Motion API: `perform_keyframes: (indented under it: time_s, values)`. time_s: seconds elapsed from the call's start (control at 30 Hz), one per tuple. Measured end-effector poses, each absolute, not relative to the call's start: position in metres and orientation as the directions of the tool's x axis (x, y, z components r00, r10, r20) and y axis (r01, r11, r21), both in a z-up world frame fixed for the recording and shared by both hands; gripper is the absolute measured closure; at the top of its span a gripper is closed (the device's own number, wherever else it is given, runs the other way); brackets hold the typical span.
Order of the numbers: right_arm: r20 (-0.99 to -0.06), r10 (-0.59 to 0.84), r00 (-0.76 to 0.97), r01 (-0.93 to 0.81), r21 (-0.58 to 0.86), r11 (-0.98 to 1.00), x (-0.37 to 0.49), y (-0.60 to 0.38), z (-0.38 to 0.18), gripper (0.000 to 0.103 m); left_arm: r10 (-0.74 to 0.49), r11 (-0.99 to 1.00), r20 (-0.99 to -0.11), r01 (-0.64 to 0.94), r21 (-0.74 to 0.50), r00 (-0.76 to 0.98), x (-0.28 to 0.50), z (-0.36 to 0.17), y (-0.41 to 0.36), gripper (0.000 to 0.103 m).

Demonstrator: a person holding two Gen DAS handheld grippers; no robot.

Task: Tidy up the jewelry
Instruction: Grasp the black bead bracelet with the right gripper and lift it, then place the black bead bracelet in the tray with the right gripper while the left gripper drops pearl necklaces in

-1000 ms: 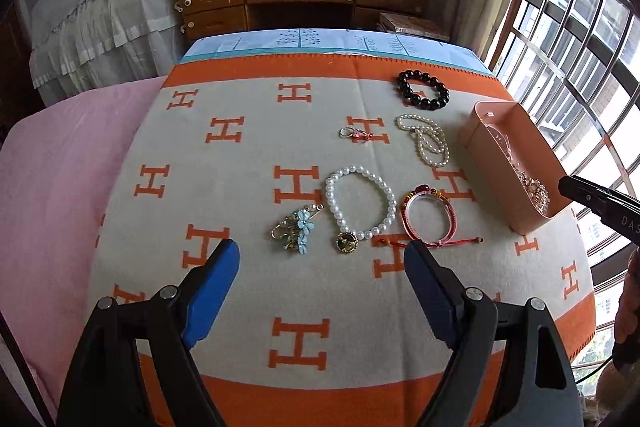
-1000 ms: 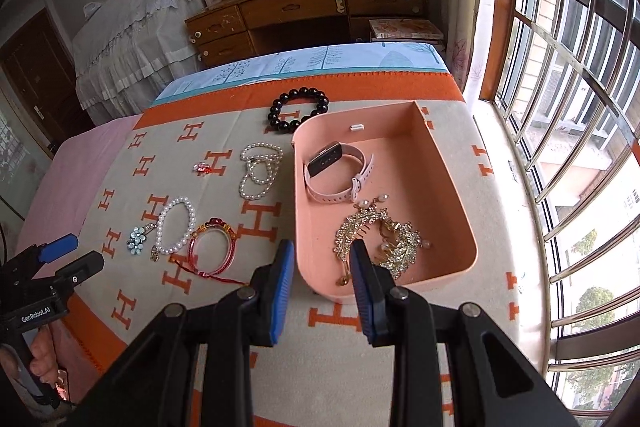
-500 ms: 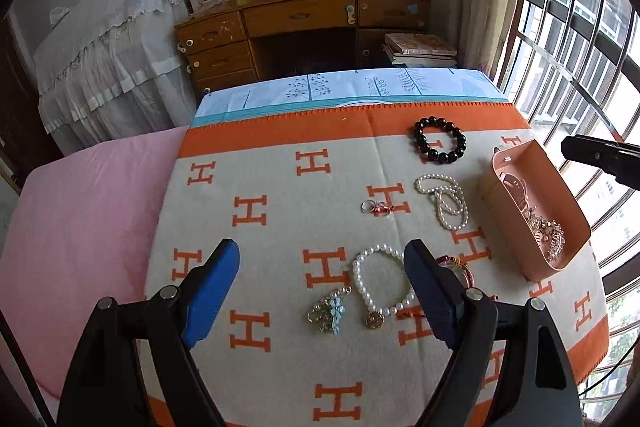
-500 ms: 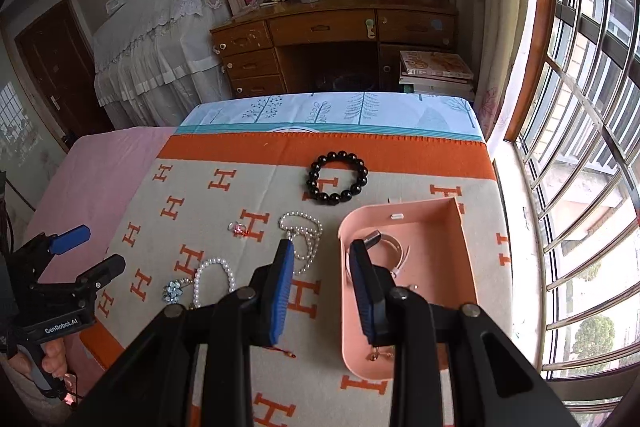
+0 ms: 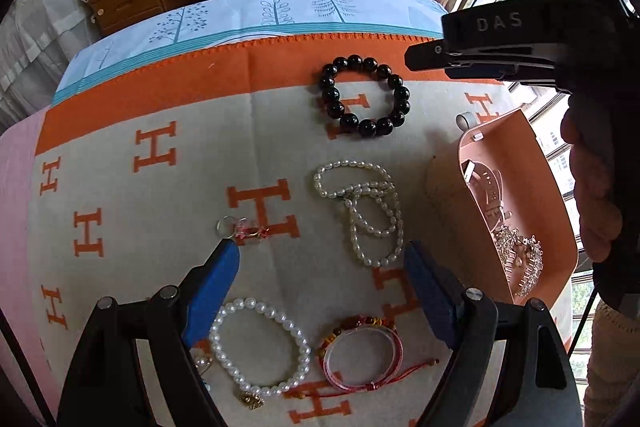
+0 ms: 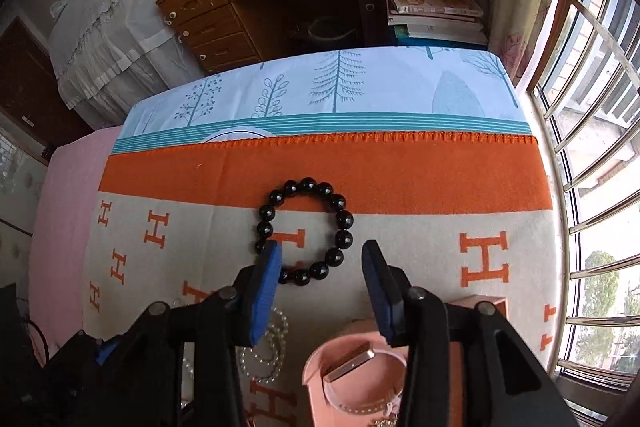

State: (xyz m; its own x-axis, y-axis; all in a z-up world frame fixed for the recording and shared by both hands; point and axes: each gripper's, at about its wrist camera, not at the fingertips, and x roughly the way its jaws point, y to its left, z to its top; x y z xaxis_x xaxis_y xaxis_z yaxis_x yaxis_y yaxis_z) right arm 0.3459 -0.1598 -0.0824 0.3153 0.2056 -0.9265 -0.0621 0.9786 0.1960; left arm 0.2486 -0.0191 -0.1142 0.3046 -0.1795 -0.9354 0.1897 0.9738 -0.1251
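The orange H-patterned blanket (image 5: 160, 155) holds everything. At its window side sits the pink tray (image 5: 536, 187). Beside the tray, toward the desk, lies the black bead bracelet (image 6: 306, 231); the right gripper (image 6: 320, 259) hangs over it, jaws spread. The left gripper (image 5: 320, 271), also released, hovers above the pearl strand (image 5: 368, 211).

Right gripper (image 6: 322, 259) fingers spread above black bead bracelet (image 6: 306, 231), pink tray (image 6: 320, 367) below

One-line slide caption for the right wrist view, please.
Open right gripper poised over the black round-bead bracelet on the orange H-patterned blanket, pink plastic tray below.
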Motion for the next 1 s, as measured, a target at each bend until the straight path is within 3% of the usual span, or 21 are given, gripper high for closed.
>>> perform_keyframes:
  time_s: [0.2, 0.33, 0.47, 0.7, 0.8, 0.87, 1.0]
  values:
    - [-0.957, 0.158, 0.242, -0.083, 0.141, 0.986, 0.371, -0.150, -0.121, 0.062, -0.178, 0.975, -0.947, 0.179, -0.133, 0.266, 0.264, -0.137, -0.033, 0.020]
    - [-0.961, 0.061, 0.270, -0.179, 0.012, 0.984, 0.367, -0.131, -0.127, 0.088, -0.170, 0.977, -0.953, 0.172, -0.129, 0.249, 0.269, -0.146, -0.039, 0.020]
    - [-0.961, 0.078, 0.267, -0.170, 0.032, 0.985, 0.364, -0.136, -0.125, 0.088, -0.161, 0.980, -0.959, 0.157, -0.126, 0.233, 0.274, -0.150, -0.045, 0.032]
    - [-0.938, 0.193, 0.286, -0.123, 0.164, 0.979, 0.352, -0.160, -0.106, 0.088, -0.087, 0.985, -0.971, 0.168, -0.050, 0.222, 0.288, -0.152, -0.059, 0.042]
    - [-0.922, 0.237, 0.306, -0.110, 0.213, 0.971, 0.346, -0.168, -0.095, 0.088, -0.105, 0.977, -0.973, 0.206, -0.063, 0.204, 0.292, -0.148, -0.066, 0.060]
    - [-0.911, 0.257, 0.322, -0.102, 0.237, 0.966, 0.340, -0.174, -0.088, 0.088, -0.081, 0.973, -0.978, 0.229, -0.035, 0.194, 0.292, -0.147, -0.073, 0.092]
    - [-0.883, 0.288, 0.370, -0.104, 0.269, 0.958, 0.328, -0.181, -0.068, 0.088, -0.068, 0.975, -0.977, 0.219, -0.023, 0.200, 0.293, -0.146, -0.074, 0.100]
